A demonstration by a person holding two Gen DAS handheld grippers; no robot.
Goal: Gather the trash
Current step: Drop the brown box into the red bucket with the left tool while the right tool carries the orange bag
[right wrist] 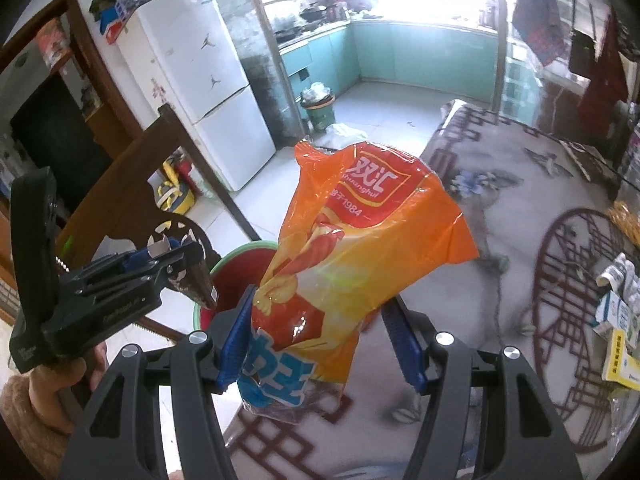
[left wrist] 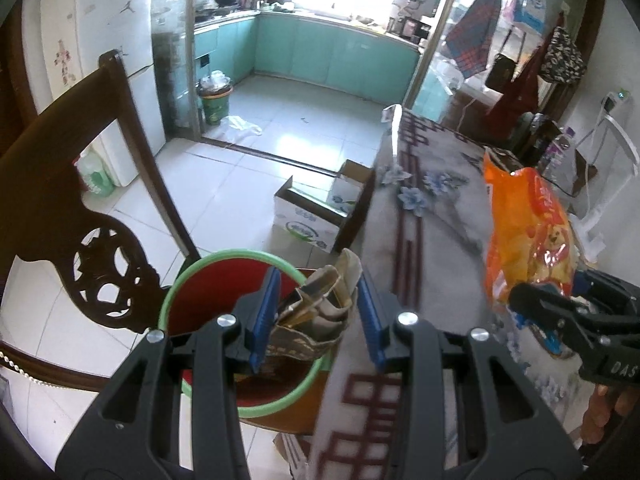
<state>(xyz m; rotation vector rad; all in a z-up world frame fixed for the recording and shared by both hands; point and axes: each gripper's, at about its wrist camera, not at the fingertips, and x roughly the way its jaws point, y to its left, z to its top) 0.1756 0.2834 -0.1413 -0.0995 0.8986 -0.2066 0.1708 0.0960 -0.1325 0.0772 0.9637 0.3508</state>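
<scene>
My left gripper (left wrist: 316,316) is shut on a crumpled brown carton (left wrist: 320,308) and holds it over a red bin with a green rim (left wrist: 176,288) beside the table. In the right wrist view the left gripper (right wrist: 176,268) hangs over the same bin (right wrist: 224,264). My right gripper (right wrist: 320,344) holds an orange snack bag (right wrist: 360,248) above the table edge; the jaws stand wide, and the bag touches the left pad. The bag also shows in the left wrist view (left wrist: 528,236), with the right gripper (left wrist: 560,320) below it.
A carved dark wooden chair (left wrist: 80,208) stands left of the bin. An open cardboard box (left wrist: 320,216) sits on the floor. The table wears a patterned cloth (right wrist: 500,240); small cartons (right wrist: 620,308) lie at its right edge. A fridge (right wrist: 208,92) stands behind.
</scene>
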